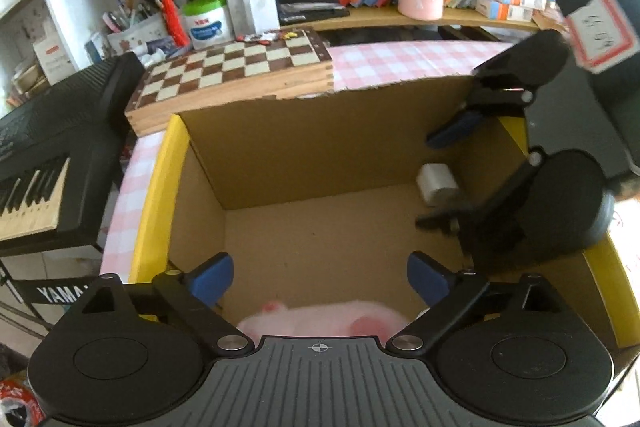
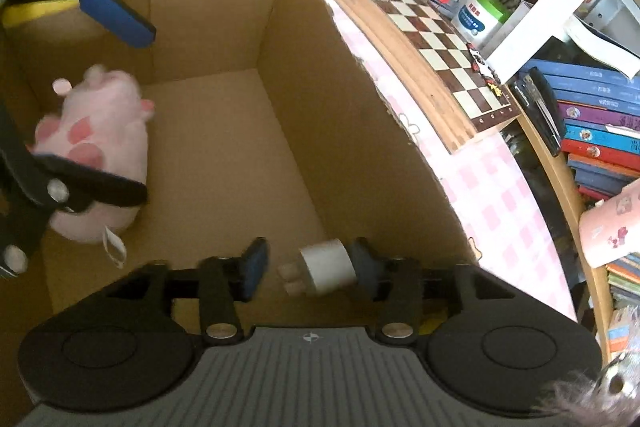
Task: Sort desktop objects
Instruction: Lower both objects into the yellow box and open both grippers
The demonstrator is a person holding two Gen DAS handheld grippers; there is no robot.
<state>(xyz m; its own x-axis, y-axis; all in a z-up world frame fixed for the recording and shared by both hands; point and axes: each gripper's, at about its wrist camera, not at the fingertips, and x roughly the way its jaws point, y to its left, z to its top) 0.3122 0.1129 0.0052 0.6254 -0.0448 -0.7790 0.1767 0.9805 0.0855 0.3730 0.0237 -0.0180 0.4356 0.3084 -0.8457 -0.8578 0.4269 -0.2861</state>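
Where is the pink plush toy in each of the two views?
Left wrist view: pink plush toy at the bottom centre, partly hidden behind the left gripper.
Right wrist view: plush toy at the left, on the box floor.
Shared landmark: chessboard beside the cardboard box.

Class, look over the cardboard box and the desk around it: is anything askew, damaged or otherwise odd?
Two small things. The box's back flap has a ragged, torn top edge against the pink checked cloth. Inside, the pink plush toy lies on its side, and the white plug sits tipped beside one of the right gripper's fingers. Nothing is spilled.
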